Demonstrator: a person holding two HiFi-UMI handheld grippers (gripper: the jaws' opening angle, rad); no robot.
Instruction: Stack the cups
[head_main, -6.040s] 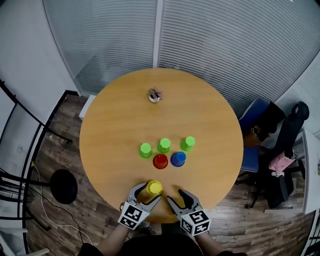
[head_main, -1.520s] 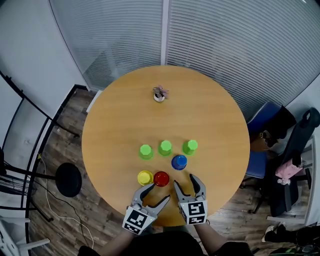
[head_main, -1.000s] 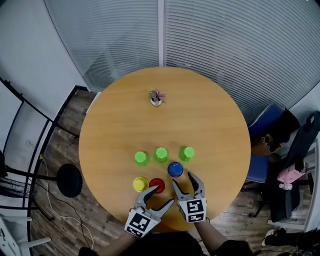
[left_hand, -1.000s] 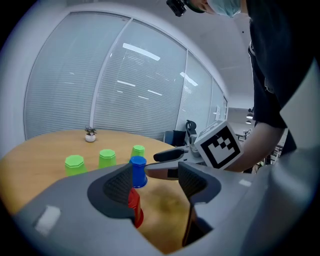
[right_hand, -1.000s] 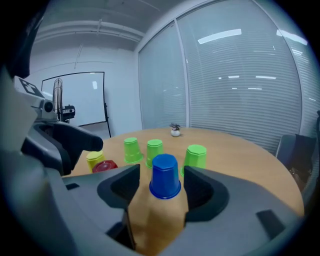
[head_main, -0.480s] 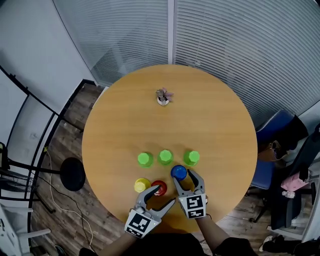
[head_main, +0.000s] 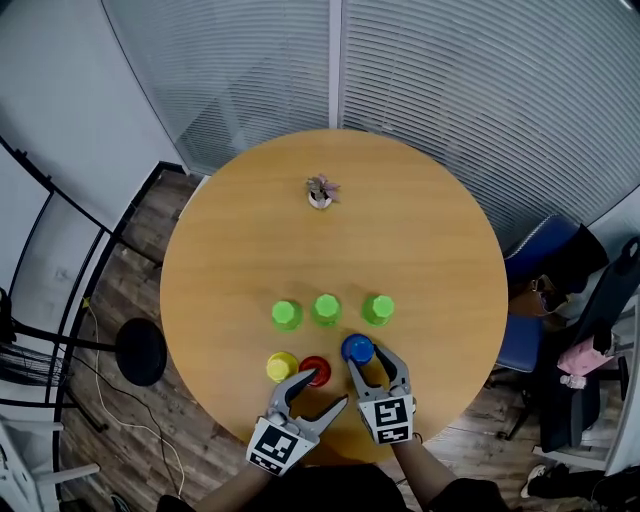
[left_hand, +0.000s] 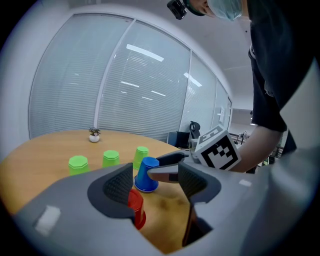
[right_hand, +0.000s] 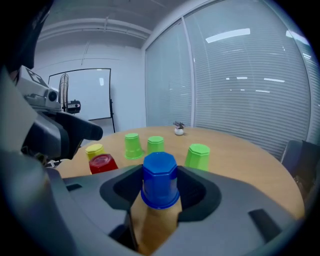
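An upside-down blue cup (head_main: 357, 348) (right_hand: 160, 179) stands on the round wooden table (head_main: 400, 230) between the fingers of my right gripper (head_main: 368, 362) (right_hand: 160, 194). Its jaws are closing, with thin gaps still showing beside the cup. A red cup (head_main: 315, 370) (left_hand: 137, 207) and a yellow cup (head_main: 282, 366) stand to its left. Behind them is a row of three green cups (head_main: 286, 314) (head_main: 326, 308) (head_main: 378, 308). My left gripper (head_main: 322, 392) (left_hand: 155, 182) is open and empty, its left fingertip just in front of the red cup.
A small potted plant (head_main: 319, 190) stands at the table's far side. Office chairs (head_main: 560, 260) are off to the right and a black stool (head_main: 140, 352) stands on the floor at the left. The table's near edge is just under both grippers.
My right gripper has moved forward until its fingers flank the blue cup, and its jaws have begun to narrow. The left gripper has stayed by the red cup.
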